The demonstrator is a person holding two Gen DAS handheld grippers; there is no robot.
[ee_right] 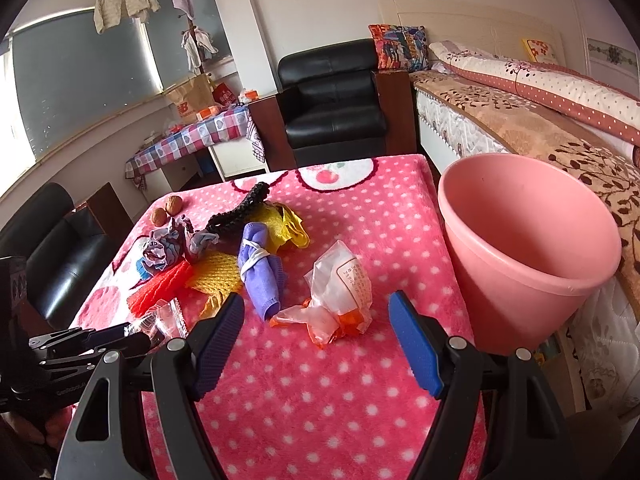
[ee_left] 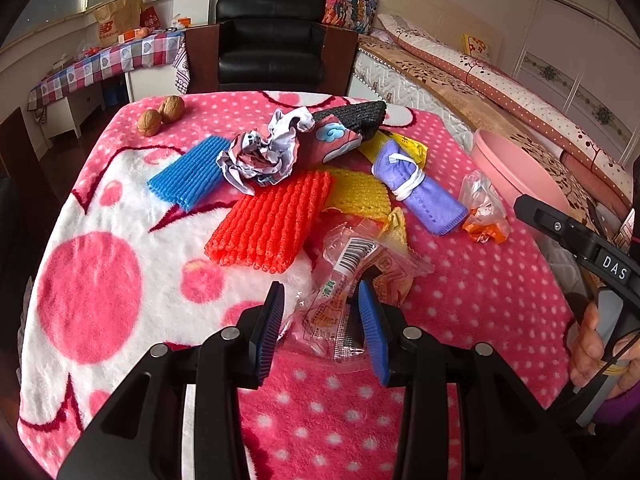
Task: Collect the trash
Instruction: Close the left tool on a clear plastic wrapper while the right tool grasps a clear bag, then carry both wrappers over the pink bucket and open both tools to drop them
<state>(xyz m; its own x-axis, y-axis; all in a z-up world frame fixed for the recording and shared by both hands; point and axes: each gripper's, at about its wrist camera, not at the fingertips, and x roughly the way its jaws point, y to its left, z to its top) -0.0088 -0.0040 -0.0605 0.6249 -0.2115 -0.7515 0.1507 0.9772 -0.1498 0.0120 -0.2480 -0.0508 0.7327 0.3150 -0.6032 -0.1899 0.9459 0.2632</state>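
A clear snack wrapper with a barcode (ee_left: 352, 280) lies on the pink dotted blanket (ee_left: 460, 280). My left gripper (ee_left: 322, 308) is open around its near end, fingers on either side. My right gripper (ee_right: 316, 320) is open just before a crumpled clear and orange wrapper (ee_right: 340, 296), which also shows in the left wrist view (ee_left: 482, 208). A pink bucket (ee_right: 524, 240) stands at the table's right edge. Crumpled paper (ee_left: 264, 152) lies further back.
Red (ee_left: 272, 220), blue (ee_left: 188, 172) and yellow (ee_left: 360, 192) foam nets, a tied purple cloth (ee_left: 416, 184), a black net (ee_left: 356, 116) and two walnuts (ee_left: 160, 116) lie on the blanket. A black armchair (ee_left: 272, 40) and a bed (ee_right: 540, 120) stand behind.
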